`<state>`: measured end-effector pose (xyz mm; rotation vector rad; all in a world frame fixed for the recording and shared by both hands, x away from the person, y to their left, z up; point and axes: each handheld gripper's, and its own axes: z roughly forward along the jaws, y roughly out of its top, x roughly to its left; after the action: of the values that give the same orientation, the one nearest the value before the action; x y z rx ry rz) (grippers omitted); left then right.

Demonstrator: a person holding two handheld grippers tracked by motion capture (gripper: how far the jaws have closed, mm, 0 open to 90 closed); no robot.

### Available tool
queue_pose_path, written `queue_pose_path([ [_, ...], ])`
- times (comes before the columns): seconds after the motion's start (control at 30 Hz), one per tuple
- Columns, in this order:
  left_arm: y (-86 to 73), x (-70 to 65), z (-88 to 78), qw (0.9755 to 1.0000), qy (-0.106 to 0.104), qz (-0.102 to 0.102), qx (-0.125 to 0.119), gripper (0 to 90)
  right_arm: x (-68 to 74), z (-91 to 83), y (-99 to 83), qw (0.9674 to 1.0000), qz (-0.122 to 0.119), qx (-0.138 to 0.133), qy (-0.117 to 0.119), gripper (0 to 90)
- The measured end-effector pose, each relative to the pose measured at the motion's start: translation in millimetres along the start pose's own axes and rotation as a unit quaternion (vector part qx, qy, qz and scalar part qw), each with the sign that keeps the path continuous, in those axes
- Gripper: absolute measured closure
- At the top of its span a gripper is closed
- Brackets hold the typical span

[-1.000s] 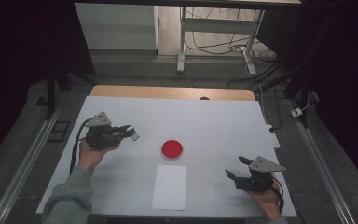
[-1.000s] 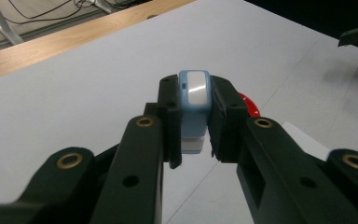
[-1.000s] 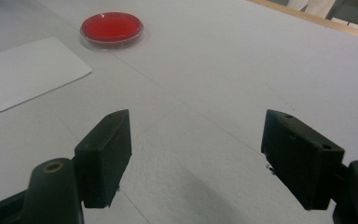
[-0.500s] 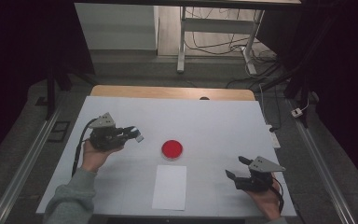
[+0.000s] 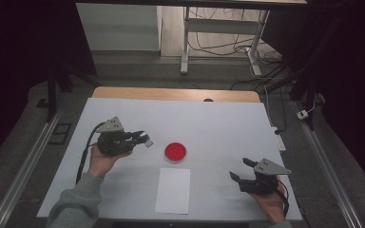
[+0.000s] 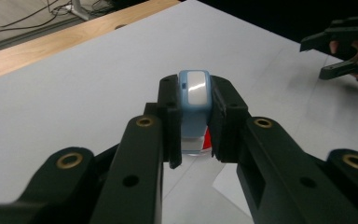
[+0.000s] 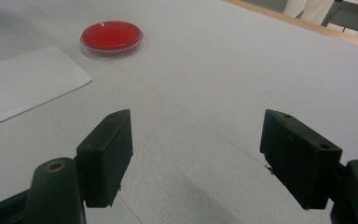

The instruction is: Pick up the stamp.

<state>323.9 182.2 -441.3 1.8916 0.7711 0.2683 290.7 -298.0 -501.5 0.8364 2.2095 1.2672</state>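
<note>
The left tongs (image 5: 141,138) are clamped shut on a small blue-and-white block (image 6: 194,91), which looks like an eraser or a stamp, and hold it in the air above the white surface (image 5: 218,123), to the left of the red dish (image 5: 175,151). In the left gripper view the block sits squarely between the two pads with its pale face up, and a sliver of the red dish shows just beyond it. The right tongs (image 7: 196,154) stand wide open and empty, low over the surface near the right edge, well apart from the dish and the sheet of white paper (image 5: 173,190). Judging by the heading, the block is on its way toward the dish or the paper. To do this well, keep the grip firm and level so the block does not twist, bring it directly over the target before lowering, and set it down flat before the pads ease apart.
</note>
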Motion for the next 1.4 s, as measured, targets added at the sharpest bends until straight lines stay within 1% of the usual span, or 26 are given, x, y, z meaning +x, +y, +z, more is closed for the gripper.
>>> queue_pose_path([
  [0.17,3.1,-9.1,4.4,0.9999,-0.006,0.013,0.004,76.0,1.0,1.3,1.6,1.0,-0.003,-0.003,-0.002,25.3],
  [0.3,6.4,-15.3,7.2,0.9998,-0.012,0.017,0.001,76.0,4.0,2.1,1.2,0.9999,-0.01,0.005,-0.001,25.4],
  [0.37,8.0,-18.2,9.4,0.9997,-0.019,0.017,-0.001,76.0,5.1,0.9,0.8,1.0,-0.009,0.001,-0.001,25.6],
  [0.5,10.0,-23.8,14.1,0.9994,-0.028,0.018,-0.001,76.0,4.9,-2.2,-0.6,0.9999,-0.01,0.002,-0.007,25.8],
  [0.67,11.0,-30.4,19.2,0.999,-0.043,0.014,-0.003,76.0,6.1,-4.5,-1.1,0.9999,-0.011,0.002,-0.005,26.1],
  [0.77,11.4,-35.0,23.7,0.9988,-0.046,0.017,0.001,76.0,7.8,-4.5,-0.9,0.9999,-0.012,0.004,-0.007,26.2],
  [0.87,10.9,-39.1,28.1,0.9985,-0.052,0.019,0.006,76.0,7.3,-3.0,-1.2,0.9999,-0.012,0.004,-0.002,26.3],
  [0.93,10.6,-40.9,30.7,0.998,-0.061,0.015,0.006,76.0,7.5,-1.8,-1.1,0.9999,-0.011,0.005,-0.001,26.3],
  [1.07,10.7,-45.6,35.7,0.9973,-0.072,0.013,0.008,75.9,8.2,-0.5,-1.0,0.9999,-0.014,0.005,0.001,26.3],
  [1.4,8.8,-56.6,50.0,0.9966,-0.08,0.012,0.017,75.9,8.3,-0.3,-0.6,0.9999,-0.014,0.006,0.003,26.4],
])
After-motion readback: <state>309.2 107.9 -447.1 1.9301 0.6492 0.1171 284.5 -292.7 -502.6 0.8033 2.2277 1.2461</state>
